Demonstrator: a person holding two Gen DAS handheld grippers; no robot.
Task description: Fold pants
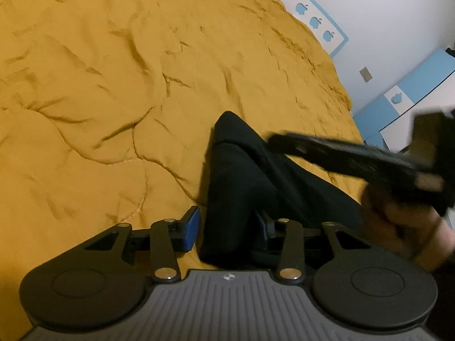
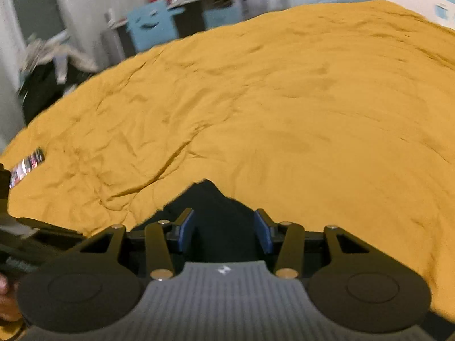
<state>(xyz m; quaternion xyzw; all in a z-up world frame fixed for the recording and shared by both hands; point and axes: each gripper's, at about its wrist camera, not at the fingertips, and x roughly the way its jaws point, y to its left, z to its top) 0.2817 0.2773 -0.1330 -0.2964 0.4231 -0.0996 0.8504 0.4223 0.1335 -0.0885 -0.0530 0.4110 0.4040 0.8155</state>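
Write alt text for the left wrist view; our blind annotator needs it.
Black pants lie between the left gripper's open blue-padded fingers on a wrinkled mustard bedspread. The right gripper, blurred, crosses over the pants from the right.

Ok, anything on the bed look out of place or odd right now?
One stray item: a phone, screen lit, lies on the yellow cover near its left edge, apart from the pants. The cover is heavily wrinkled. Nothing looks spilled or damaged.
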